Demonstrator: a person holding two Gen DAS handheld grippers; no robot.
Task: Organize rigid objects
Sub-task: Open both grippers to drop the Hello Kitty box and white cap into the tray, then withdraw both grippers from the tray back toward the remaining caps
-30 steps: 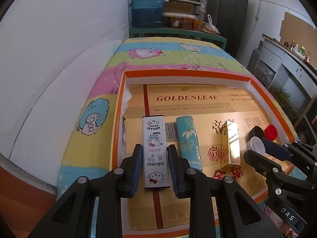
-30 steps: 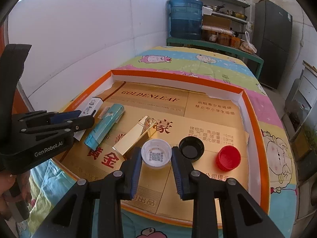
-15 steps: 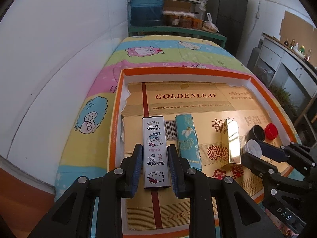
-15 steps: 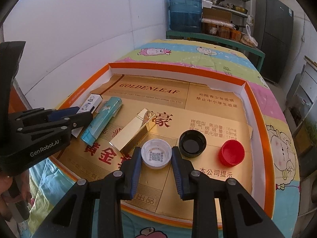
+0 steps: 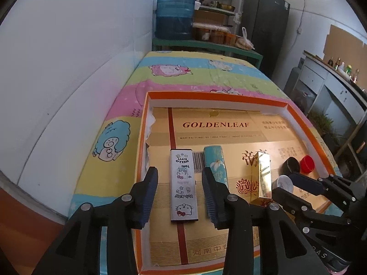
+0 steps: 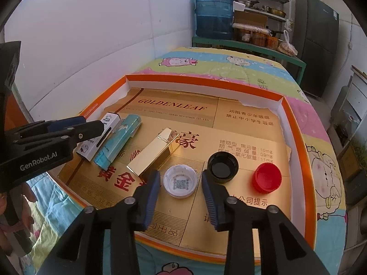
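The white Hello Kitty box (image 5: 184, 186) lies flat at the tray's (image 5: 141, 137) near left, between the parted fingers of the left gripper (image 5: 180, 194), clear of both pads; the teal box (image 5: 215, 163) lies just right of it; the gold box (image 5: 261, 177) further right; the white cap (image 6: 180, 181) sits between the right gripper's (image 6: 181, 193) spread fingers, untouched; the black cap (image 6: 222, 166) and red cap (image 6: 267, 177) lie to its right.

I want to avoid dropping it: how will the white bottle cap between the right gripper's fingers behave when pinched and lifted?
The white bottle cap lies open side up, flat and shallow, so it probably will not roll. It looks like thin plastic, likely very light. Its round rim gives the open right gripper small contact, so it might slip or twist.
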